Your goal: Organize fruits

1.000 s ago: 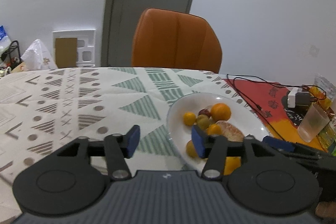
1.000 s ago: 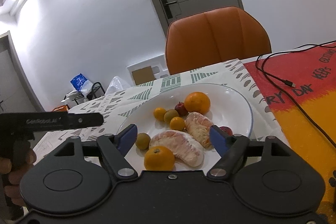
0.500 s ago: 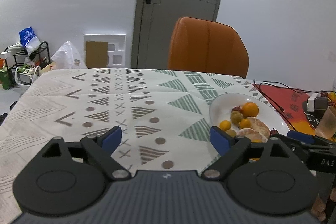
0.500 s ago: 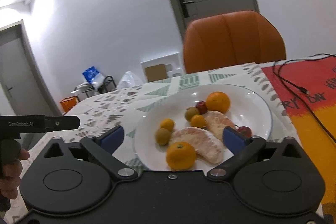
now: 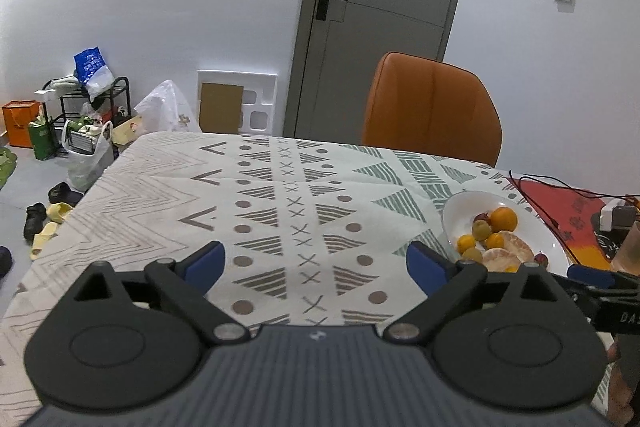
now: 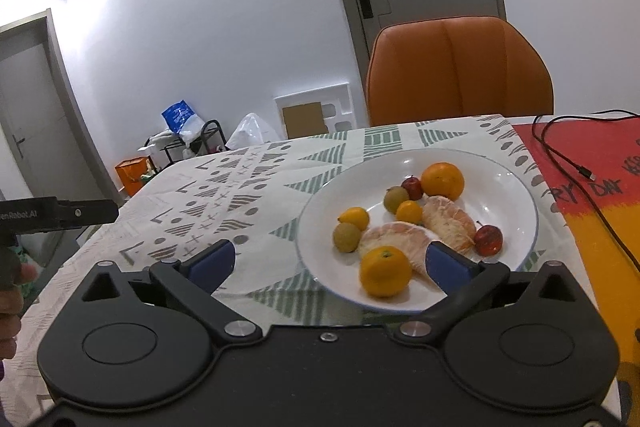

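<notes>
Your left gripper (image 5: 316, 263) hangs over the patterned tablecloth (image 5: 256, 211), its blue-padded jaws spread wide with nothing between them. Your right gripper (image 6: 330, 261) is spread just as wide and holds nothing; its right pad overlaps the near rim of the white plate (image 6: 516, 195) in the view, while its left pad sits over bare cloth. Whether either touches anything cannot be told.

All the fruit lies on the plate. A large orange (image 6: 443, 181) sits toward the far side, with a small red fruit (image 6: 412, 187) just beside it on the left and a greenish round fruit (image 6: 396, 199) next to that. Two peeled pomelo segments (image 6: 448, 223) lie across the middle, touching each other. A small yellow-orange citrus (image 6: 409, 211) rests against the farther segment; another (image 6: 354, 218) lies to the left, touching a second greenish fruit (image 6: 346, 237). A mandarin (image 6: 385, 271) occupies the near edge, and a second red fruit (image 6: 488, 239) the right.

In the left wrist view the plate (image 5: 460, 211) appears at far right. An orange chair (image 6: 460, 71) stands behind the table, and a black cable (image 6: 560, 155) crosses the red mat (image 6: 600, 147).
</notes>
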The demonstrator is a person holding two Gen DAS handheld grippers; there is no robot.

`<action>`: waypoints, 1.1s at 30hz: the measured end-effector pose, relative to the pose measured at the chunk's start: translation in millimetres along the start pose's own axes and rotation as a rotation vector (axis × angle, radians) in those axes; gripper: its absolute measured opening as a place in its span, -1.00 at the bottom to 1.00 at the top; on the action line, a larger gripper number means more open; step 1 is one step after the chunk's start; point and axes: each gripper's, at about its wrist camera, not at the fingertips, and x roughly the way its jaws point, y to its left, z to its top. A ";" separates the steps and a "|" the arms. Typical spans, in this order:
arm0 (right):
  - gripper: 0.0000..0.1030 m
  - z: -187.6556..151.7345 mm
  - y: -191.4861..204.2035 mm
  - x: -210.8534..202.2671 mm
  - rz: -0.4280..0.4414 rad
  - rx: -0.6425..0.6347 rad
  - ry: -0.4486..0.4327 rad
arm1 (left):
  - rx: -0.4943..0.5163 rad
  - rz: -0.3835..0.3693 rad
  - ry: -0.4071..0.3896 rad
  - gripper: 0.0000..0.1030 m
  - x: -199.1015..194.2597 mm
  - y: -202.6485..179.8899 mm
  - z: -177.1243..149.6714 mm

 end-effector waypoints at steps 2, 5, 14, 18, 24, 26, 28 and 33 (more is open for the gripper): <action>1.00 0.2 5.4 -5.1 -0.004 0.000 -0.001 | -0.002 0.007 -0.004 0.87 -6.4 2.7 -1.2; 1.00 -0.6 13.2 -12.9 -0.007 0.001 -0.008 | 0.015 0.006 -0.012 0.87 -16.8 4.1 -3.1; 1.00 -7.0 35.2 -36.4 -0.016 0.008 -0.021 | 0.045 0.013 -0.035 0.89 -48.0 7.2 -15.6; 1.00 -11.1 47.0 -44.5 -0.029 -0.004 -0.026 | 0.042 0.021 -0.037 0.93 -58.2 11.2 -22.4; 1.00 -16.6 63.2 -55.5 -0.042 -0.003 -0.026 | 0.039 0.026 -0.031 0.94 -76.8 19.0 -31.2; 1.00 -18.5 68.4 -60.1 -0.043 -0.007 -0.037 | 0.038 0.023 -0.022 0.94 -81.3 22.1 -35.2; 1.00 -21.2 73.0 -64.6 -0.051 -0.007 -0.045 | 0.042 0.019 -0.011 0.95 -84.5 23.7 -37.8; 1.00 -27.3 80.7 -72.6 -0.052 -0.023 -0.039 | 0.051 0.010 0.002 0.97 -92.9 25.4 -47.4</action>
